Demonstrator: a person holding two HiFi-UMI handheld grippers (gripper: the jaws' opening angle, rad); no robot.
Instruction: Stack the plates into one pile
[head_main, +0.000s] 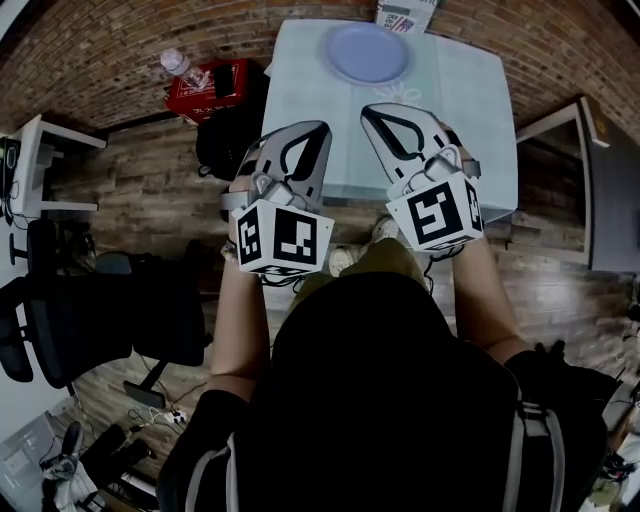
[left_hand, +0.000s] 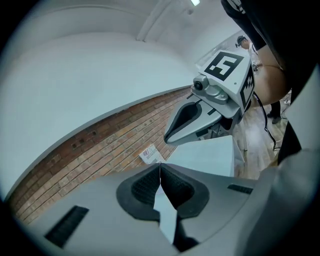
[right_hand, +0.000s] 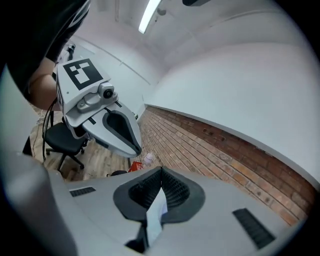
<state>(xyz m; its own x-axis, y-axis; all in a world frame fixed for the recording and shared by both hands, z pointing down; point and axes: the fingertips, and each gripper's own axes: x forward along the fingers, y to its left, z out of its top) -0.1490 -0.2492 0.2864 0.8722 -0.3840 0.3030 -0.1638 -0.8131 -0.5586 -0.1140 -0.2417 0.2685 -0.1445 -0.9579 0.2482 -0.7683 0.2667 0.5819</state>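
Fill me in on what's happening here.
A person holds a gripper in each hand. The left gripper and right gripper are both raised near the front edge of the table, jaws together and holding nothing. A blue plate sits at the table's far end beside a box. Whether more plates lie under it cannot be told.

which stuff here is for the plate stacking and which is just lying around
For the job: blue plate, table, left gripper, right gripper (both shut, empty).
Lying about: red box, bottle, black bag, office chair.
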